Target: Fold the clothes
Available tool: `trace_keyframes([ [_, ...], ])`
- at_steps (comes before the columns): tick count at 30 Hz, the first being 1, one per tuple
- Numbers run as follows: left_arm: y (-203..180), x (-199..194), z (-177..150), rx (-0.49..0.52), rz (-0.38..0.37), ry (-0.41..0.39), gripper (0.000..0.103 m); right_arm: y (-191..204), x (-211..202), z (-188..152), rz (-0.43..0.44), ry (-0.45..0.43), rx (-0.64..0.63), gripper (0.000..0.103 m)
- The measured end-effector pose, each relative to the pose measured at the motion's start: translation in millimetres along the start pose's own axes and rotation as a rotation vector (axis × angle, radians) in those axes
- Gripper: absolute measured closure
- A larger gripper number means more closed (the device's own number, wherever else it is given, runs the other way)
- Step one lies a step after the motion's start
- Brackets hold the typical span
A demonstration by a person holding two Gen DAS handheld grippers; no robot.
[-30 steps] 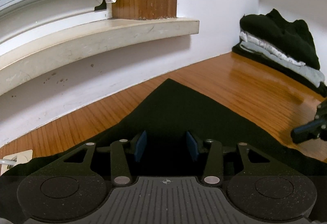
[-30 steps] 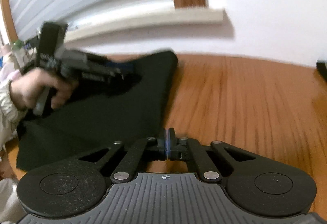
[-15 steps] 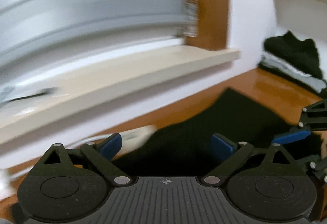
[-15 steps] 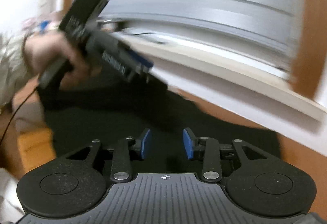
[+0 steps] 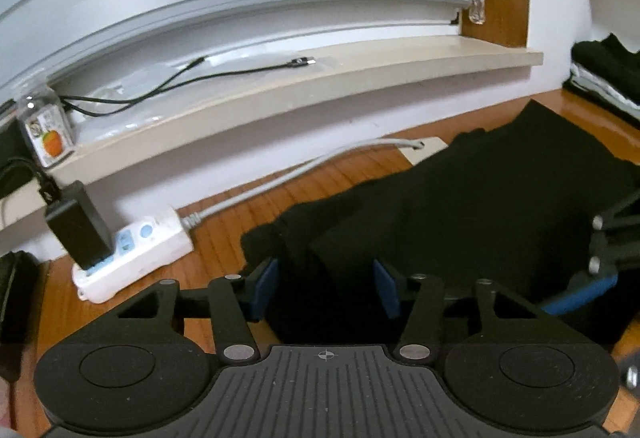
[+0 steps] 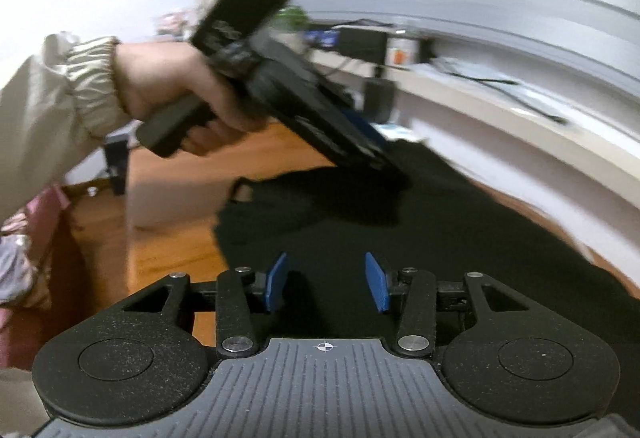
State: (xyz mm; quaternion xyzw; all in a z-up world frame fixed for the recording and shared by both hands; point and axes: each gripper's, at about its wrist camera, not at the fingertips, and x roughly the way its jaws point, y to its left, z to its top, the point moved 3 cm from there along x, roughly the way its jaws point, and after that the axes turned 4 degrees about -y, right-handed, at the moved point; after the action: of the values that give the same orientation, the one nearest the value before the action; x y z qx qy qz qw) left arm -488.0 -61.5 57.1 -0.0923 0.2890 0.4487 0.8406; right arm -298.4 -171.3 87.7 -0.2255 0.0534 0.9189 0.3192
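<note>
A black garment [image 5: 460, 198] lies spread on the wooden table, its left end bunched into folds. My left gripper [image 5: 326, 288] is open, low over that bunched left edge, with cloth between and under the fingers but not pinched. In the right wrist view the same black garment [image 6: 420, 246] fills the middle. My right gripper [image 6: 327, 280] is open just above it, holding nothing. A hand [image 6: 168, 90] in a beige sleeve holds the left gripper [image 6: 380, 158], tilted down onto the cloth's far edge. One blue pad [image 5: 576, 296] of the right gripper shows at the right edge.
A white power strip [image 5: 132, 258] with a black adapter [image 5: 76, 226] and grey cord lies left of the garment. The windowsill [image 5: 360, 86] carries cables and a small jar [image 5: 46, 126]. Folded clothes [image 5: 608, 78] are stacked at the far right. Pink fabric [image 6: 24, 238] lies at the left.
The right gripper has gone from shut to open and swung left over the garment. The left gripper has moved left to the garment's bunched end, still open.
</note>
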Motion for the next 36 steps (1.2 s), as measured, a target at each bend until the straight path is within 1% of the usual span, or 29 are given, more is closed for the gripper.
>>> trace_keyframes([
  [2,-3,4,-1,0.017,-0.008,-0.009,0.061,12,12,2,0.029,0.007,-0.013,0.058],
  [3,-2,6,-1,0.018,-0.009,-0.013,0.063,16,15,1,0.032,0.01,-0.025,0.058],
  [6,0,10,-2,0.011,-0.013,-0.019,0.08,30,16,-4,0.033,0.02,-0.058,0.059],
  [7,1,10,-2,0.005,-0.014,-0.022,0.092,32,18,-5,0.032,0.023,-0.064,0.059],
  [8,3,9,-1,-0.002,-0.015,-0.026,0.095,32,20,-6,0.032,0.027,-0.065,0.061],
  [9,4,7,1,-0.008,-0.019,-0.033,0.096,33,21,-7,0.032,0.031,-0.065,0.072],
  [12,3,-3,9,-0.016,-0.014,-0.082,0.1,31,20,-9,0.039,0.028,-0.051,0.099],
  [13,2,-6,14,-0.016,-0.012,-0.098,0.1,30,19,-9,0.04,0.016,-0.044,0.102],
  [16,3,-12,31,-0.035,-0.014,-0.144,0.1,26,11,2,0.02,-0.062,-0.016,0.102],
  [17,5,-11,30,-0.048,-0.012,-0.138,0.1,25,8,6,0.013,-0.089,-0.007,0.102],
  [18,7,-10,28,-0.062,-0.01,-0.127,0.1,24,8,10,0.013,-0.097,-0.001,0.102],
  [19,10,-8,26,-0.076,-0.008,-0.116,0.099,24,8,14,0.014,-0.104,0.004,0.102],
  [20,12,-6,23,-0.09,-0.005,-0.105,0.096,24,11,15,0.02,-0.096,0.002,0.102],
  [21,15,-4,21,-0.103,-0.003,-0.095,0.091,26,15,15,0.022,-0.084,-0.006,0.101],
  [22,17,-2,19,-0.117,0.0,-0.084,0.084,28,18,13,0.007,-0.073,-0.016,0.1],
  [23,20,-1,17,-0.131,0.002,-0.073,0.075,31,19,11,-0.006,-0.066,-0.029,0.094],
  [24,22,1,15,-0.144,0.005,-0.062,0.071,33,19,9,-0.016,-0.064,-0.04,0.081],
  [25,25,3,12,-0.158,0.007,-0.051,0.063,34,16,7,-0.021,-0.065,-0.049,0.071],
  [26,27,5,10,-0.172,0.01,-0.04,0.049,36,13,5,-0.026,-0.066,-0.059,0.056],
  [27,30,6,8,-0.186,0.012,-0.029,0.041,37,11,4,-0.031,-0.067,-0.068,0.051],
  [28,32,8,6,-0.199,0.015,-0.018,0.031,39,10,3,-0.044,-0.063,-0.076,0.051],
  [32,42,15,-3,-0.254,0.024,0.026,0.028,40,16,0,-0.049,-0.047,-0.08,0.045],
  [33,45,17,-5,-0.268,0.027,0.037,0.028,41,19,-1,-0.056,-0.041,-0.088,0.042],
  [36,50,24,-14,-0.343,-0.032,0.046,0.028,48,30,-3,-0.063,-0.02,-0.119,0.039],
])
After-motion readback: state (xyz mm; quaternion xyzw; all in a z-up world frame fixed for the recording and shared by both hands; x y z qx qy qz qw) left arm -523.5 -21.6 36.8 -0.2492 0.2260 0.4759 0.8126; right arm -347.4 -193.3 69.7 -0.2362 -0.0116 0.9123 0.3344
